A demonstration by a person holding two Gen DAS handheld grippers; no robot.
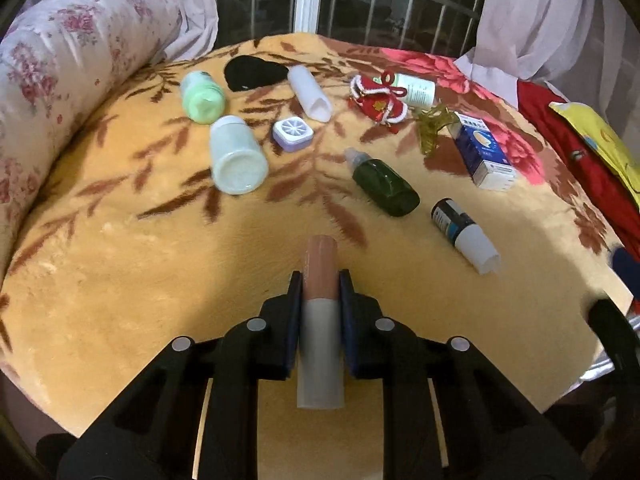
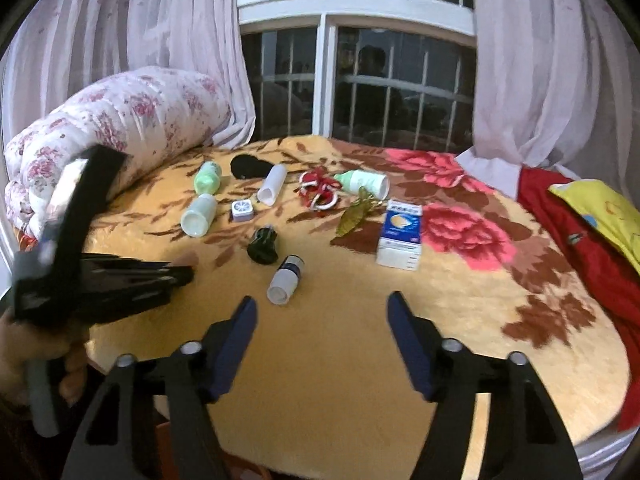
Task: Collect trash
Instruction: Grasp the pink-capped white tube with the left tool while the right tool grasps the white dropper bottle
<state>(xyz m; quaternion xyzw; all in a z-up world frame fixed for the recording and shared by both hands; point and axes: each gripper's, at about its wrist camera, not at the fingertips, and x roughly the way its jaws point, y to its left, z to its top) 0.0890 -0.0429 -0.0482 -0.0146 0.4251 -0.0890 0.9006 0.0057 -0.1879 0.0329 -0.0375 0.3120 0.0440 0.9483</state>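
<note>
My left gripper is shut on a slim tube with a pink-brown end and a grey end, held above the yellow floral blanket. In the right wrist view the left gripper shows at the left in a person's hand. My right gripper stands open above the blanket's near part with nothing between its fingers. Ahead lie a dark green bottle, a black bottle with a white cap, a blue and white box, pale green bottles and a white tube.
A rolled floral quilt lies along the left. Red cloth and a yellow item sit at the right edge. A lilac square case, black cloth, red ornament and olive hair clip lie farther back. Curtains and a barred window stand behind.
</note>
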